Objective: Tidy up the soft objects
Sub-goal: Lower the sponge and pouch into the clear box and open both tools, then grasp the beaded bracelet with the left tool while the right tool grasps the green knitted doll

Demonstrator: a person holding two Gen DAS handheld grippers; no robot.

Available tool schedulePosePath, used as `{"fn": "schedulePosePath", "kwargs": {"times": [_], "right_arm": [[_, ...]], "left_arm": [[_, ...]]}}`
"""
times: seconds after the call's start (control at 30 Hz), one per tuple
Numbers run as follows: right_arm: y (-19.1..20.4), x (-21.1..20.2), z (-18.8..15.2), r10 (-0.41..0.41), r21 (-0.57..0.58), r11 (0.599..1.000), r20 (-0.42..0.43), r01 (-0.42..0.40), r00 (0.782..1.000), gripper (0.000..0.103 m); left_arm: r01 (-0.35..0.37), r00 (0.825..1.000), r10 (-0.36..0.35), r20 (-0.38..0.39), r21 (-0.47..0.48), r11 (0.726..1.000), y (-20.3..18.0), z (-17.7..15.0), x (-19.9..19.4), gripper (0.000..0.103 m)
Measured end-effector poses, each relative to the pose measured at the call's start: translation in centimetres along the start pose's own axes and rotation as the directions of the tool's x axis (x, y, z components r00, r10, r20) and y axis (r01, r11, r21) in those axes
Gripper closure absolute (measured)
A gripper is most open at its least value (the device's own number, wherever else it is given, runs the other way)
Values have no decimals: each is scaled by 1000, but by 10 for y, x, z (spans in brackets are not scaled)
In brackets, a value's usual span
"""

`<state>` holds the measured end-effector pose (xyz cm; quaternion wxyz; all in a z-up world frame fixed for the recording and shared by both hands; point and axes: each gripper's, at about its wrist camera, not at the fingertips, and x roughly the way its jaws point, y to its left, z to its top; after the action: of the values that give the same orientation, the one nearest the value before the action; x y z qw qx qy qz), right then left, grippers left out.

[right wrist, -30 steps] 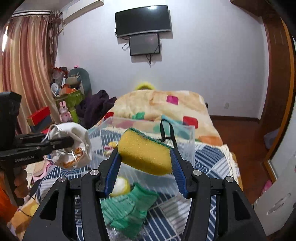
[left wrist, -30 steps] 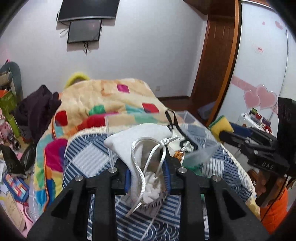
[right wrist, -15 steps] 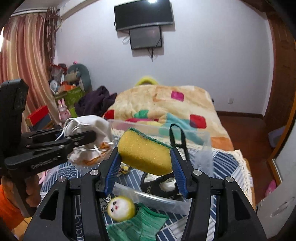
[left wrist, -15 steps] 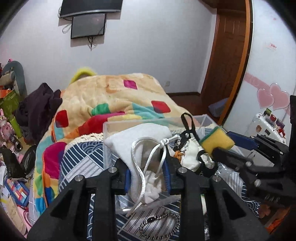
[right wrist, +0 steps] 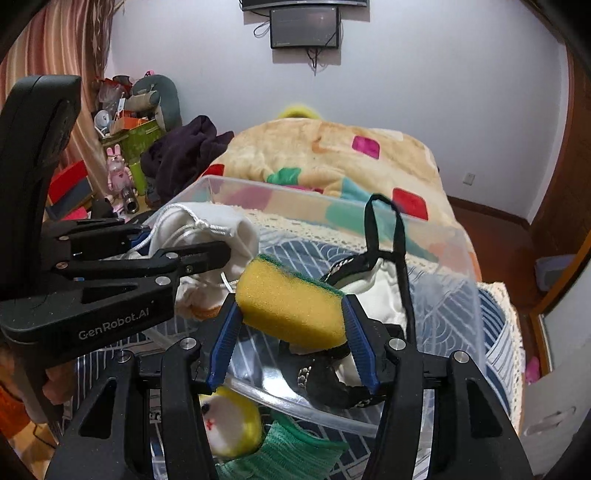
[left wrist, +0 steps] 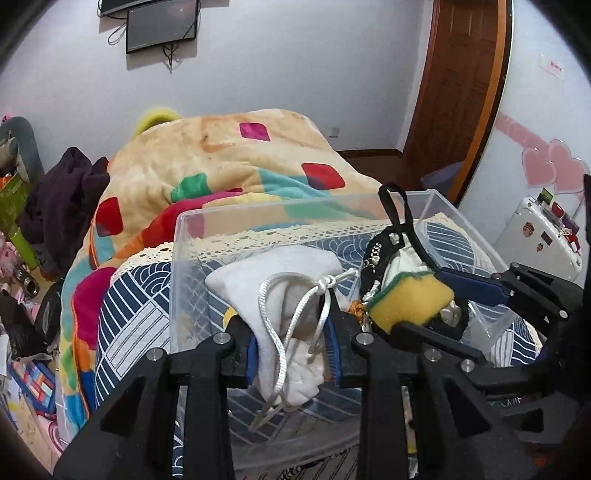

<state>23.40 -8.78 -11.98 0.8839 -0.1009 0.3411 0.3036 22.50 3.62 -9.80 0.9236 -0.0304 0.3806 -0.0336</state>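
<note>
Room: a bedroom with white walls; a dark screen hangs at 12 o'clock, a wooden door frame at 2 o'clock.
Surface: a bed under a blue-and-white patterned cover, with a patchwork blanket heaped behind it.
Bin: a clear plastic bin sits on the cover.
Left tongs: the left gripper is clamped on a white drawstring pouch, held over the bin.
Right tongs: the right gripper pinches a yellow sponge above the bin.
In the bin: a black strappy bag at the sponge's 2 o'clock.
Nearby: a yellow plush toy and green knit cloth at 6 o'clock.
In the way: the two tools nearly meet.
</note>
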Motion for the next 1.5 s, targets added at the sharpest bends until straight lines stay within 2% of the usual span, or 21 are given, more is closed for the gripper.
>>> {"fn": "schedulePosePath", "kwargs": {"times": [0.1, 0.17, 0.27, 0.33, 0.37, 0.43, 0.67, 0.77, 0.9, 1.0, 1.17, 1.33, 1.5], "right_arm": [[-3, 0, 0, 16, 21, 1000, -7, -16, 1000, 48], [-4, -1, -1, 16, 29, 999, -10, -16, 1000, 44], [-6, -4, 0, 17, 44, 999, -5, -16, 1000, 32], [-8, -8, 0, 19, 57, 998, 6, -19, 1000, 20], [-9, -12, -1, 18, 64, 998, 15, -19, 1000, 19], [-10, -17, 0, 17, 69, 997, 29, -19, 999, 19], [-13, -40, 4, -6, 66, 998, 78, 1, 997, 18], [-13, -52, 4, -19, 57, 998, 108, 13, 994, 17], [-14, -70, 1, -40, 56, 998, 155, 31, 987, 9], [-17, -83, -6, -58, 64, 997, 192, 46, 980, 0], [-19, -89, -21, -57, 85, 995, 189, 41, 980, 0], [-19, -76, -43, 16, 113, 993, 112, -28, 994, 0], [-14, -58, -62, 71, 138, 987, 48, -77, 996, 1]], "left_arm": [[-8, 1000, 8, -1, 8, 1000, -1, -1, -1, 67], [-13, 1000, 13, 0, 8, 1000, 0, -1, -3, 63], [-3, 1000, 3, 9, -14, 1000, 4, -1, -10, 52], [11, 1000, -10, 16, -29, 1000, 7, -1, -15, 46], [25, 1000, -25, 18, -38, 999, 8, -1, -18, 45], [30, 999, -29, 22, -39, 999, 9, -1, -23, 35], [3, 998, -3, 61, -3, 1000, 6, -3, -50, 27], [-1, 996, 0, 86, 7, 1000, 5, -7, -65, 20], [-15, 993, 12, 118, 27, 1000, 1, -17, -84, 9], [-32, 993, 26, 117, 54, 998, -2, -30, -92, 7], [-28, 998, 24, 56, 79, 996, -6, -55, -88, 6], [14, 1000, -13, -17, 51, 999, -3, -83, -76, 6], [26, 997, -24, -68, 27, 999, -2, -104, -63, 6]]}}
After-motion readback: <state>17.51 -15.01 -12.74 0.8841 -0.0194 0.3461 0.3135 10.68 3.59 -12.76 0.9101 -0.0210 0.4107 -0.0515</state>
